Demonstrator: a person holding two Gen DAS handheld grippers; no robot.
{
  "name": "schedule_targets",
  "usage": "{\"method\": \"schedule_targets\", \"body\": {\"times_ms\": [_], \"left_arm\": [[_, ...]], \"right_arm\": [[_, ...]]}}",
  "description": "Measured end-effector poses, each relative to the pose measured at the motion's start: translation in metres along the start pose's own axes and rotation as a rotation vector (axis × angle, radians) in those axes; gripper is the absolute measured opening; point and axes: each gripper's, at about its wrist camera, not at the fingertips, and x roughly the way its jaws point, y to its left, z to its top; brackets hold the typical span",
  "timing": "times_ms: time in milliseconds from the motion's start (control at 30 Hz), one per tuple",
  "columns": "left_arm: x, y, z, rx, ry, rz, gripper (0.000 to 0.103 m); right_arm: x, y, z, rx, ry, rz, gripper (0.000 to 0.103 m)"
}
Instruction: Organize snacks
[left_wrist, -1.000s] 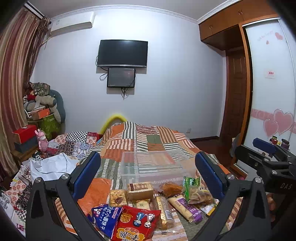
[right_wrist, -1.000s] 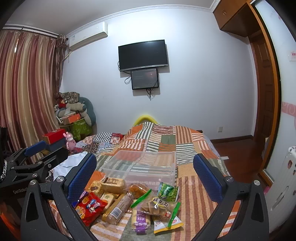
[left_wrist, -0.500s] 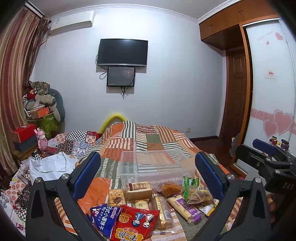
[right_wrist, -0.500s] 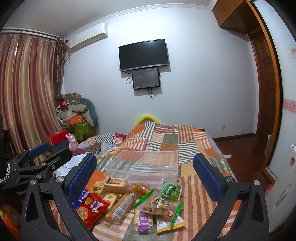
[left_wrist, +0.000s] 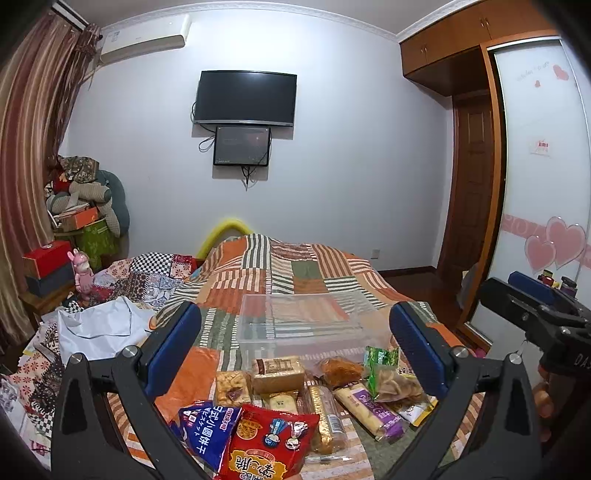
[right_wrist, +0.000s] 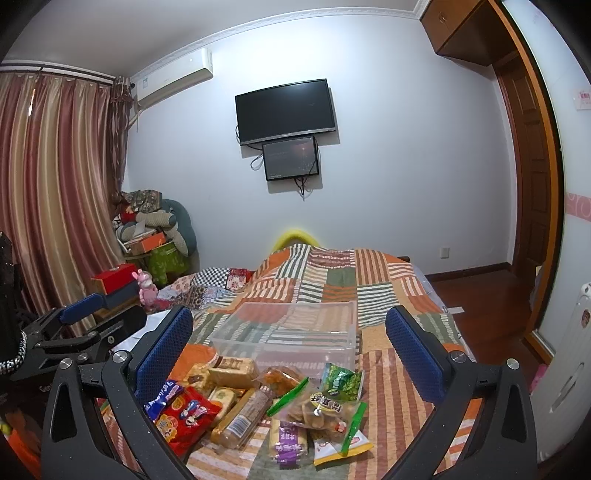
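Observation:
A heap of snack packets lies on the striped patchwork bed: a red bag (left_wrist: 269, 443) (right_wrist: 184, 413), a blue bag (left_wrist: 207, 424), a boxed cake (left_wrist: 277, 373) (right_wrist: 232, 369), a purple-labelled roll (left_wrist: 369, 410) (right_wrist: 288, 439) and a green-edged biscuit bag (left_wrist: 391, 380) (right_wrist: 325, 406). Just behind them stands an empty clear plastic bin (left_wrist: 303, 325) (right_wrist: 291, 332). My left gripper (left_wrist: 295, 339) hovers open above the near snacks, holding nothing. My right gripper (right_wrist: 288, 343) is likewise open over the heap, and it shows at the right edge of the left wrist view (left_wrist: 535, 314).
Crumpled white cloth (left_wrist: 99, 328) and patterned bedding lie left of the snacks. Boxes, a pink toy (right_wrist: 146, 284) and stacked cushions crowd the left corner by the curtain. A wardrobe (left_wrist: 535, 184) and wooden door stand right, with bare floor beside the bed.
Both views have shifted only slightly; the right gripper has edged a little forward and lower over the snacks. Nothing was picked up or let go.

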Motion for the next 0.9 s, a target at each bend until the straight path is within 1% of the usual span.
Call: {"method": "schedule_targets", "body": {"times_ms": [900], "left_arm": [[-0.0036,-0.0018,0.0001,-0.003,-0.018,0.016,0.103]], "right_arm": [[0.0037,-0.0008,-0.0007,0.008,0.018,0.018,0.103]]}}
